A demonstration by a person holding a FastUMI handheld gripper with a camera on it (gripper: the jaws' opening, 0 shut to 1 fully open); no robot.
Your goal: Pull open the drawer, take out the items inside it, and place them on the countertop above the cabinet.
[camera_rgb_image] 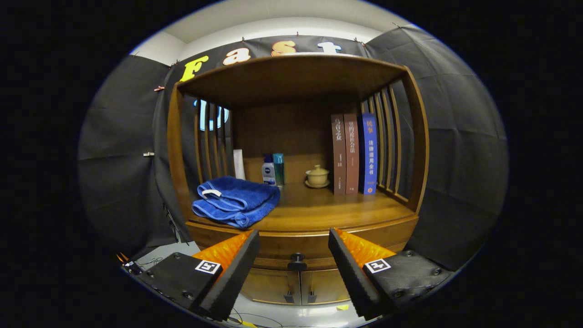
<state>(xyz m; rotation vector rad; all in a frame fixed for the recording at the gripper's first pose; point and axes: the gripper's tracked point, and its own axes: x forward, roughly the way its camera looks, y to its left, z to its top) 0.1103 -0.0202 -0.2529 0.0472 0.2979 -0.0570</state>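
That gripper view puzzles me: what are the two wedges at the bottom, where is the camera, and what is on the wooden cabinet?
The camera rides on a hand-held tool, a two-finger gripper that a person carries, and looks forward along its fingers. The two wedges are those fingers, spread apart and holding nothing.

Between them, a little beyond, sits the dark drawer knob on the front of the wooden cabinet. The drawer looks closed, so the job has not begun.

Above it is the countertop, where the drawer's contents should go. On it lie a folded blue towel, two small bottles behind the towel, a small lidded cup on a saucer and three upright books against the slatted side.
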